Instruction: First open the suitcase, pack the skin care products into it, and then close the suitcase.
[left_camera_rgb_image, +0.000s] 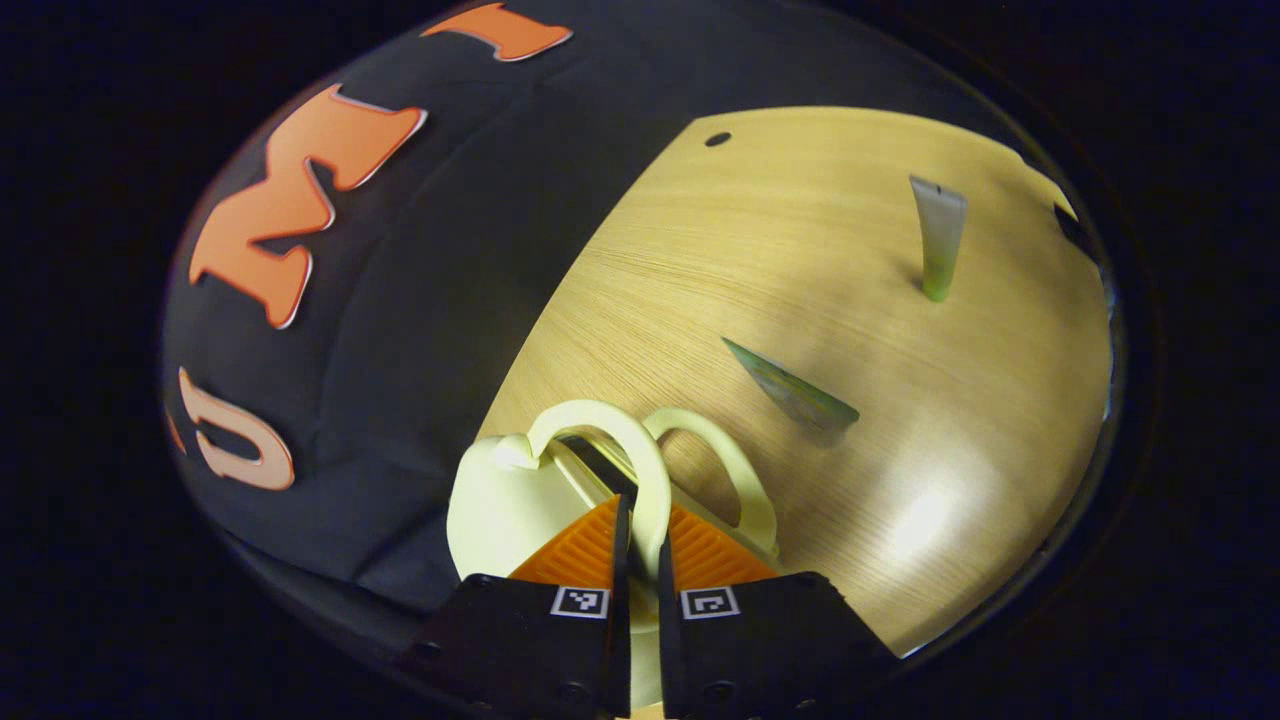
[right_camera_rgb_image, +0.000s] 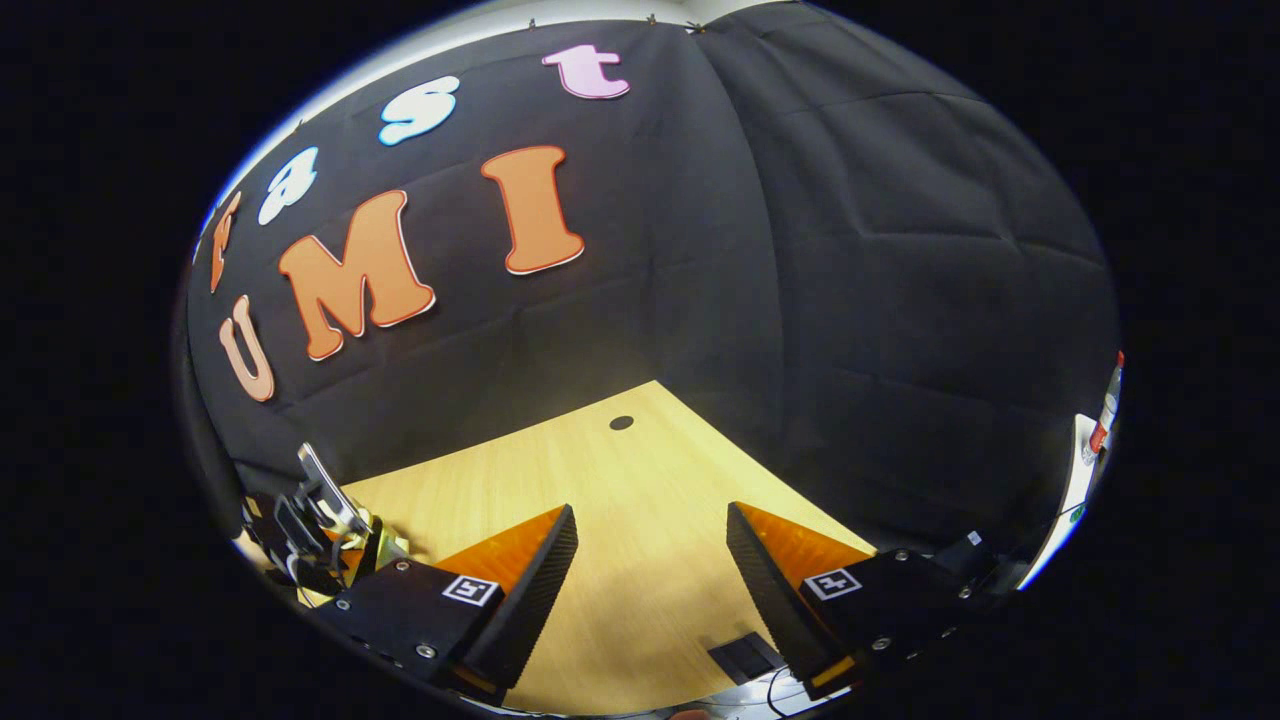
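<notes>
Pale yellow plastic suitcase (left_camera_rgb_image: 500, 500) sits at the near-left edge of the light wooden table (left_camera_rgb_image: 900, 480), right under the left gripper (left_camera_rgb_image: 640, 540), whose fingers pinch one of its two arched handles (left_camera_rgb_image: 640, 470); the second handle (left_camera_rgb_image: 735, 460) is free. Lid looks closed or barely lifted, hard to tell. Green flat sachet (left_camera_rgb_image: 795, 395) and white-green tube (left_camera_rgb_image: 938, 235) lie well apart farther on the table. Right gripper (right_camera_rgb_image: 650, 560) has its fingers spread, holding nothing, over bare table.

Risks: thin handle slipping from the pinch; the whole light case lifting or sliding off the edge instead of opening, as nothing braces it.
</notes>
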